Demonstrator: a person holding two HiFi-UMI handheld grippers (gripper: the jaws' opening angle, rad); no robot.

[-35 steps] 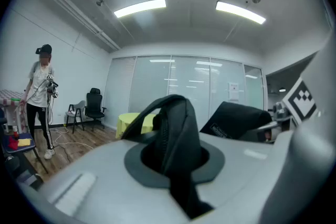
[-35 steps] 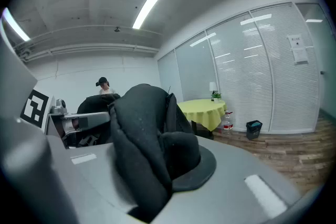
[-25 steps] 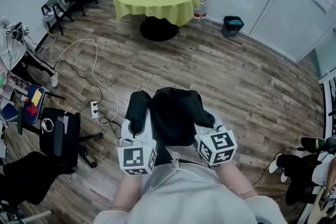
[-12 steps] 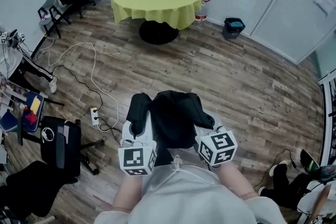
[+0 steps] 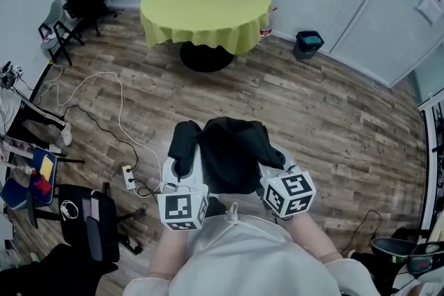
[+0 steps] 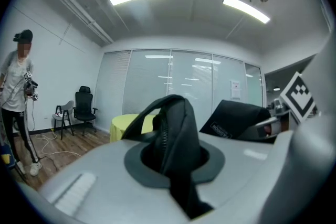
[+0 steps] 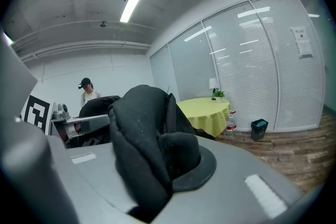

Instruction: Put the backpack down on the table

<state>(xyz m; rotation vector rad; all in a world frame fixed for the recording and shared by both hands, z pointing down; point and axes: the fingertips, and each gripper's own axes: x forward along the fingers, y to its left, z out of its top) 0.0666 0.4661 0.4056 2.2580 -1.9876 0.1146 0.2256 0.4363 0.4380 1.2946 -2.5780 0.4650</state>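
- Backpack (image 5: 227,156), black, hangs off the floor between both grippers, close in front of the person.
- The left gripper (image 5: 182,171) is clamped on one strap (image 6: 176,149), and the right gripper (image 5: 276,166) pinches the other strap (image 7: 149,152).
- Wooden floor (image 5: 333,114) lies ahead, with a white cable (image 5: 118,107) at the left.
- The bag's length runs away from the person, toward the round yellow-covered surface (image 5: 205,7), well apart.
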